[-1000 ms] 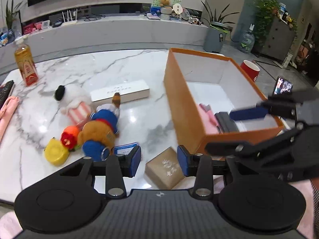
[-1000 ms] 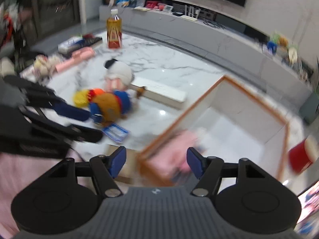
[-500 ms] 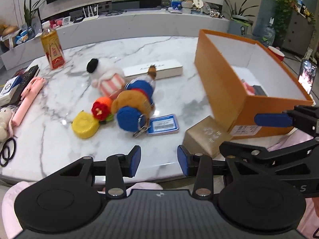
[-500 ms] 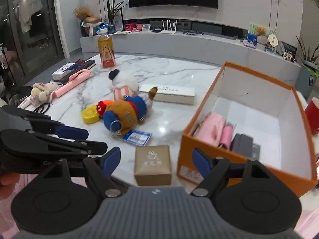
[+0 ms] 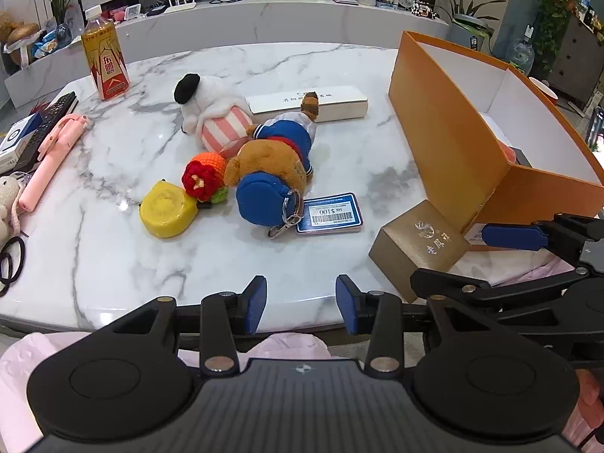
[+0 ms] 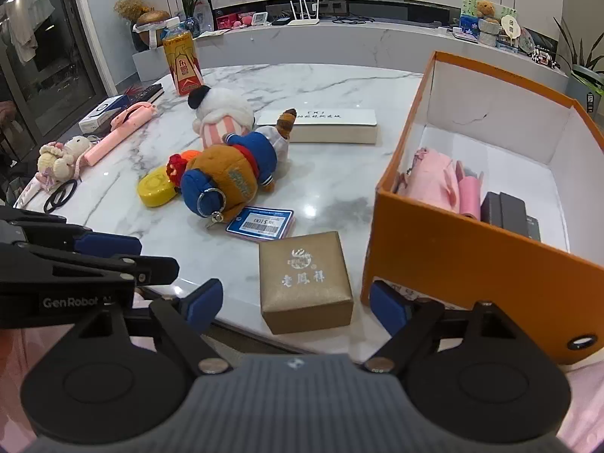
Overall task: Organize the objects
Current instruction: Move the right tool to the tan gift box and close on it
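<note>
Right gripper (image 6: 294,304) opening, nothing between the jaws, left gripper (image 5: 301,304) apart and empty. Lower squarely over small gold cardboard box (image 6: 305,279) near front table edge, then clamp.

A white marble table (image 5: 339,60) holds an orange box (image 6: 464,249), a gold gift box (image 6: 305,283), a bear toy (image 5: 271,166), a white long box (image 5: 332,104), a blue card (image 5: 330,213), a yellow tape measure (image 5: 166,213) and a drink bottle (image 5: 104,58).

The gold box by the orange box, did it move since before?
No. The gold box sits at the table's near edge beside the orange box corner and below the blue card, as before; only the cameras shifted.
</note>
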Available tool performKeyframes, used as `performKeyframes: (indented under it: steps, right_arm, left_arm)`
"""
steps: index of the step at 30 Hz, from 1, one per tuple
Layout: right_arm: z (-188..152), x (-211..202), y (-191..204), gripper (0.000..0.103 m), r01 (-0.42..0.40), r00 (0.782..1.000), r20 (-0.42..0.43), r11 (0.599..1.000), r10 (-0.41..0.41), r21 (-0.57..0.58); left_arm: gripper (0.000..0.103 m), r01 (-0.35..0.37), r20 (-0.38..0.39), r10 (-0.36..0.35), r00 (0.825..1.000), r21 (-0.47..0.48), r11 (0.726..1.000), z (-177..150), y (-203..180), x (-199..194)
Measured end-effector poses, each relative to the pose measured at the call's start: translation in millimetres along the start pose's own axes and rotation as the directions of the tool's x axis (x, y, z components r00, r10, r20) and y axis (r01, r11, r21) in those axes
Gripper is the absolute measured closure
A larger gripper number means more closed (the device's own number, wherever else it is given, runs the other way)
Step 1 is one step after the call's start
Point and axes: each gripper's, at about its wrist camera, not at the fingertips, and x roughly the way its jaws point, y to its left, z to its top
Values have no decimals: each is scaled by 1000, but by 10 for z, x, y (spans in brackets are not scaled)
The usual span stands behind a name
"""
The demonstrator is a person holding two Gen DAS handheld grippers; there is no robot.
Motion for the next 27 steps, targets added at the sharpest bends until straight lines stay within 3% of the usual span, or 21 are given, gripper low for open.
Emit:
performKeyframes:
  steps: [9, 18, 27]
  right_arm:
    - [-13, 94, -23, 17, 13, 1000, -10, 1000, -13, -10]
    - [-6, 170, 21, 28, -24, 999, -30, 999, 23, -31]
    - [76, 207, 215, 27, -76, 996, -46, 995, 73, -58]
  left_arm:
    - [55, -4, -20, 4, 1000, -8, 1000, 18, 62, 60]
    - [56, -25, -52, 25, 998, -5, 1000, 44, 119, 93]
    - [55, -61, -50, 60, 997, -10, 998, 108, 312, 6]
